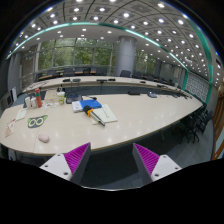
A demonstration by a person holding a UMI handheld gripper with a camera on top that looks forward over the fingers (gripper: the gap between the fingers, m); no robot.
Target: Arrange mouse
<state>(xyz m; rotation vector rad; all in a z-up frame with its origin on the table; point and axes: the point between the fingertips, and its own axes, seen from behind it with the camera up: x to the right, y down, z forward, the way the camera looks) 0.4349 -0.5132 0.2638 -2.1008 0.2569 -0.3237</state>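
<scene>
My gripper (112,150) is open and empty, held high above a long beige table (140,118). The magenta pads (76,158) stand wide apart with only the table's near edge and dark floor between them. A small pale rounded object (43,139), possibly the mouse, lies on the table near its front edge, ahead of the fingers and to their left. It is too small to tell for sure.
A blue item (90,104) on papers (103,115) lies mid-table. A dark glasses-like object (36,121) and a white item (12,128) lie to the left. Bottles (35,98) stand at the far left. Office chairs (200,122) line the right side.
</scene>
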